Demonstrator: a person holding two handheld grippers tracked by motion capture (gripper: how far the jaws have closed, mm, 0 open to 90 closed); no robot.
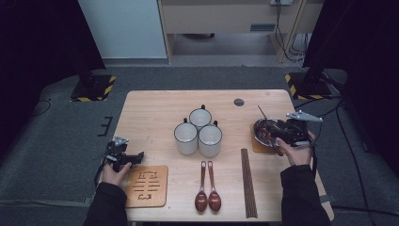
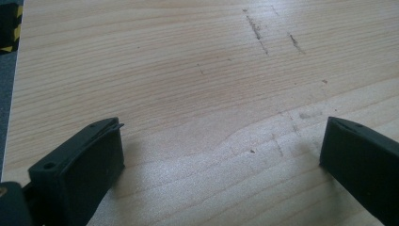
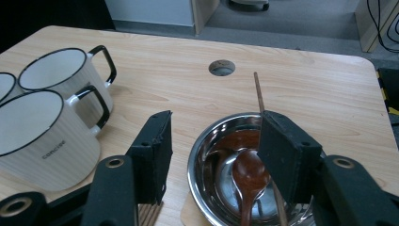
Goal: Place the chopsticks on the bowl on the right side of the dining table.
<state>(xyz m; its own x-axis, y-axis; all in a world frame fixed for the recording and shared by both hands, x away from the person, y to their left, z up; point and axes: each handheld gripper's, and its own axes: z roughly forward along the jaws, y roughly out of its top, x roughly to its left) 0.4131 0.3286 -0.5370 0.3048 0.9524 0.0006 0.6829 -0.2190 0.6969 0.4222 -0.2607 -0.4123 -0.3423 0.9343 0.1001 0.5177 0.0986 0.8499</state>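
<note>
High view: at a pale wooden table (image 1: 155,106), a person in dark sleeves works with a hand-held gripper on each side. The right gripper (image 1: 282,134) hovers at about 3 o'clock from the table's middle, over a steel bowl (image 1: 264,128) that sits on a wooden coaster (image 1: 256,147). Right gripper view: its black jaws stand apart, clenched on nothing. Between them lies a dark red-brown spoon (image 3: 250,176), resting inside the bowl (image 3: 207,150) with its scoop on the bowl's floor; neither pad touches it. A thin brown stick (image 3: 258,92) leans out over the bowl's far rim toward 12 o'clock.

The left gripper (image 1: 123,157) rests at about 8 o'clock, near the table's left edge, just above a slotted wooden trivet (image 1: 147,186). Left gripper view: its jaws are spread wide, released, with bare wood grain between them.

Three white enamel mugs (image 1: 198,132) with black rims cluster touching one another at the table's middle. At 6 o'clock from them, two more dark spoons (image 1: 208,197) lie side by side, scoops toward the near edge. Just to their right, toward 5 o'clock, a bundle of dark chopsticks (image 1: 248,181) lies lengthwise, running from near the coaster to the near edge.
</note>
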